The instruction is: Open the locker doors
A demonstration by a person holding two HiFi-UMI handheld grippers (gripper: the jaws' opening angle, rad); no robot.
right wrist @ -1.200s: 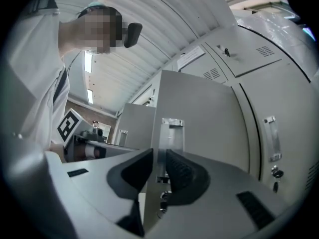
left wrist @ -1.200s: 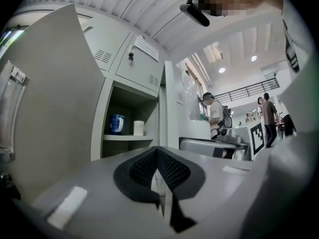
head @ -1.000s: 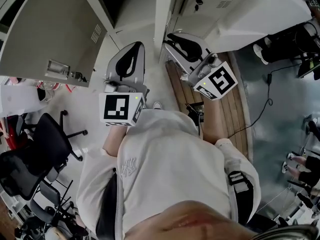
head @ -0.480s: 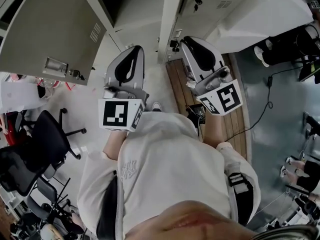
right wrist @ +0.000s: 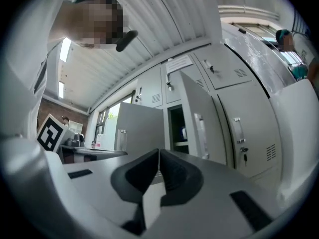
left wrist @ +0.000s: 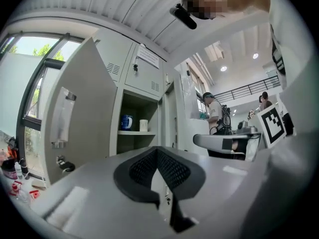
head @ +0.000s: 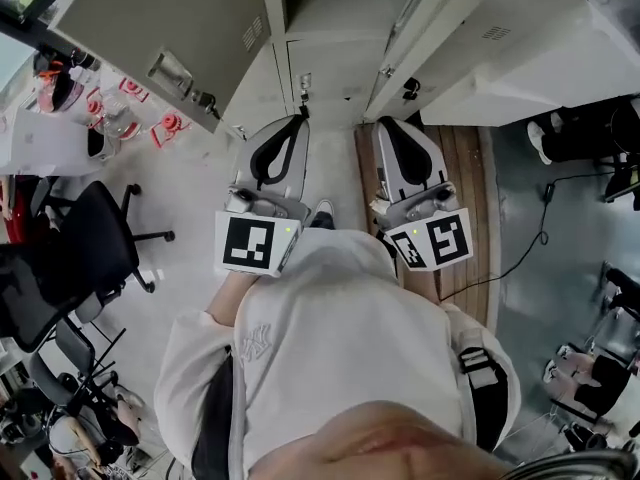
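Lockers (head: 325, 63) fill the frame's top, one open door (head: 160, 18) at upper left; the closed door (right wrist: 259, 128), handle (right wrist: 238, 130) upright, lies right of centre, nearer my right gripper (head: 385, 126), jaws closing on nothing; left gripper (head: 298, 120) pinched together, empty too

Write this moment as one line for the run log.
left gripper: shut, empty | right gripper: shut, empty | left locker door: open | right locker door: open

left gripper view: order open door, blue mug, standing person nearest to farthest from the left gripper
1. open door, swung out at left
2. blue mug, on the shelf inside the locker
3. standing person, far back at right
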